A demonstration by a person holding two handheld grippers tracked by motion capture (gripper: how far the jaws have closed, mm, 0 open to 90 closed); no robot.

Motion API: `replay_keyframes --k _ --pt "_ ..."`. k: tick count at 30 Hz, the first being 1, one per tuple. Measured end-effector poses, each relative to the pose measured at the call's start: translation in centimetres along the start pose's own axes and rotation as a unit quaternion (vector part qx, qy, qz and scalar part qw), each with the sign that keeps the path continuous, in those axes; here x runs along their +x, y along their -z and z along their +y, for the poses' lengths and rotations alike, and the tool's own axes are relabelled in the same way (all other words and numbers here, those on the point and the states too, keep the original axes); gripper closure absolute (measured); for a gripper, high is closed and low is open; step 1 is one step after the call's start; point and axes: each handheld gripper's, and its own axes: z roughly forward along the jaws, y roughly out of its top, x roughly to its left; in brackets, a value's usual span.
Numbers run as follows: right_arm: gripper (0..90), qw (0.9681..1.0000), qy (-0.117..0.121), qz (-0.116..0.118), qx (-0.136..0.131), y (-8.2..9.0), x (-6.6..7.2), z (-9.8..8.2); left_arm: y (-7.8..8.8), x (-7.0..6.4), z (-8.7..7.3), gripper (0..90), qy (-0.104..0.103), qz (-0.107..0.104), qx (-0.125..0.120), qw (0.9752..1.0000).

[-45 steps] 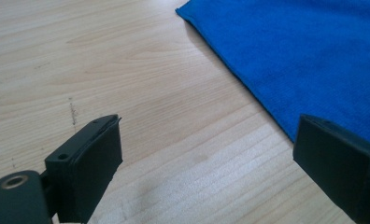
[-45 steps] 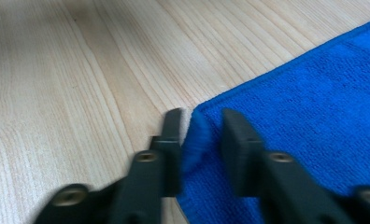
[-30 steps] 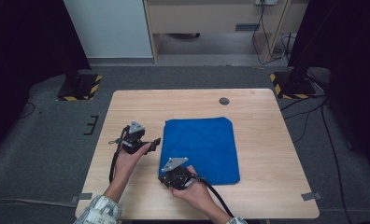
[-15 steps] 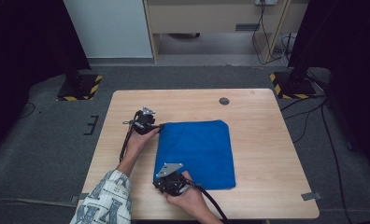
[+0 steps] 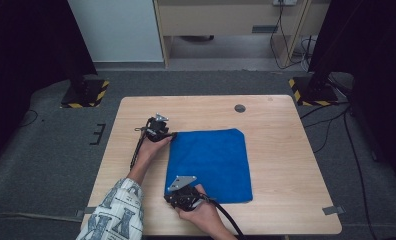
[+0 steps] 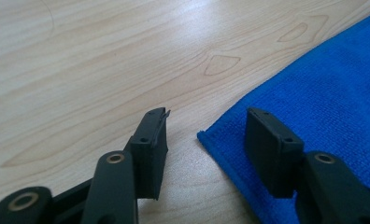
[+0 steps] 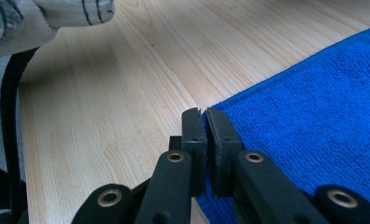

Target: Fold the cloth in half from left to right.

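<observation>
A blue cloth lies flat on the wooden table. My left gripper is at the cloth's far left corner. In the left gripper view its jaws have just been closing and stand part open. They straddle the cloth's corner, one pad over bare wood and one over the cloth, neither pressing. My right gripper is at the near left corner. In the right gripper view it is shut, with the hem of the cloth pinched between its pads.
A dark round grommet is set in the table near the far edge. Stands with striped bases sit on the floor at far left and far right. The right gripper's cable trails off the near edge beside a patterned sleeve.
My left hand moved away from me along the cloth's left edge to its far corner and settled low there. The right gripper stayed at the near corner.
</observation>
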Motion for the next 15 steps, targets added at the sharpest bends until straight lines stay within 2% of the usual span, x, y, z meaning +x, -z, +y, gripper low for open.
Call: replay_keyframes --k 3,6,10,15 --pt "86.7 1.0000 0.000 0.000 -0.001 0.0 0.0 0.0 -0.2 0.0 -0.2 46.7 -0.003 0.000 -0.001 1.0000" --pt "86.7 1.0000 0.000 -0.002 -0.001 0.1 0.0 0.0 -0.3 -0.3 -0.1 47.7 -0.020 0.007 0.004 0.9998" --pt "86.4 1.0000 -0.003 0.000 -0.001 0.0 -0.1 0.0 -0.3 -0.9 -0.1 63.6 -0.037 -0.009 0.004 0.9993" --pt "86.4 1.0000 -0.005 0.000 -0.003 0.2 -0.1 0.1 -0.2 -1.0 0.0 74.5 -0.033 -0.019 0.007 0.9992"
